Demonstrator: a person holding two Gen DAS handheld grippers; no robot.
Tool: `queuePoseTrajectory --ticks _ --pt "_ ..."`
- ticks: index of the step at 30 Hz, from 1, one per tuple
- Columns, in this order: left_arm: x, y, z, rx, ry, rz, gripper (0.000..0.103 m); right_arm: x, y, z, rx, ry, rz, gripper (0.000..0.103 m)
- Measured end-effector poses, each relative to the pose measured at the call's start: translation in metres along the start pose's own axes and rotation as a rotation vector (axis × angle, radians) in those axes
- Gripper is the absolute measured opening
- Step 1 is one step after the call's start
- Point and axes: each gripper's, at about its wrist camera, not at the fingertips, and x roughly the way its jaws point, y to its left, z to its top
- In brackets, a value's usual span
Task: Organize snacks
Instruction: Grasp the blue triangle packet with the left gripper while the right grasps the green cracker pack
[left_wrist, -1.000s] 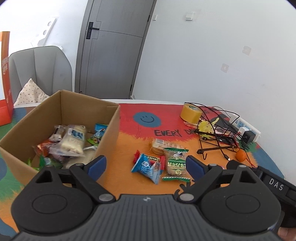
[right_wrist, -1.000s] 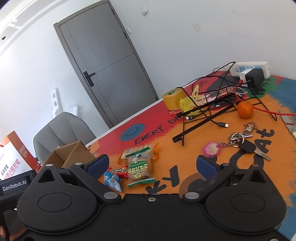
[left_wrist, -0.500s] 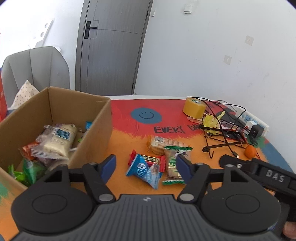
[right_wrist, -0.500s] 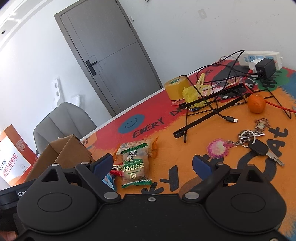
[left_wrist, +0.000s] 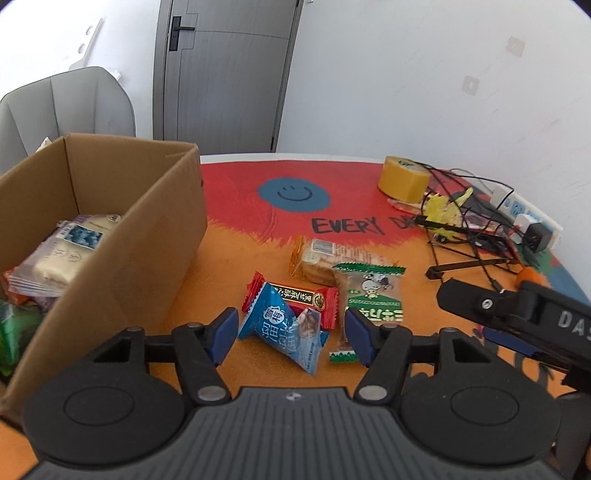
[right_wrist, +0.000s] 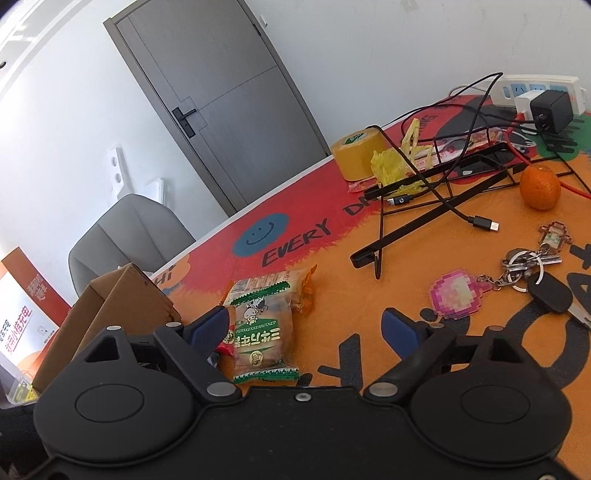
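Blue snack packet (left_wrist: 286, 330) lies lengthwise toward the left hand-held gripper (left_wrist: 290, 332), jaws apart, closing.

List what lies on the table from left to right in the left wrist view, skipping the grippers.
Cardboard box → blue snack packet → green-and-white snack packet → yellow tape roll → black charger plug

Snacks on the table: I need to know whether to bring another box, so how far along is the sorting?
Partly done. Several packets already lie in the cardboard box. In hand: nothing yet; the left tool has just been closing around the blue packet without gripping it, and the right tool stands open over the green packet. Left on the table: the blue, the red packet, the green and the orange-edged biscuit packet.
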Motion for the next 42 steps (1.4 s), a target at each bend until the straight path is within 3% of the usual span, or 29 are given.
queuePoseTrajectory --ticks 7,11,14,25,31,37,42 --pt "0.021 0.003 -0.002 -0.01 0.02 0.012 0.063 0.014 0.001 0.0 -0.008 0.027 0.002 0.089" --pt "0.023 0.009 -0.005 -0.034 0.016 0.007 0.043 0.021 0.01 0.0 -0.038 0.042 -0.001 0.089" --pt "0.021 0.013 -0.003 -0.045 0.015 0.005 0.035 0.027 0.018 0.0 -0.059 0.053 0.003 0.088" --pt "0.005 0.021 0.001 -0.056 -0.016 -0.017 0.032 0.044 0.041 0.0 -0.114 0.089 -0.03 0.085" --pt "0.008 0.025 -0.002 -0.062 -0.006 -0.02 0.032 0.056 0.054 0.001 -0.159 0.131 -0.076 0.076" --pt "0.012 0.024 -0.007 -0.058 0.023 -0.033 0.032 0.063 0.059 -0.005 -0.205 0.168 -0.125 0.05" --pt "0.009 0.024 -0.01 -0.058 0.022 -0.036 0.032 0.048 0.049 -0.009 -0.179 0.145 -0.147 0.049"
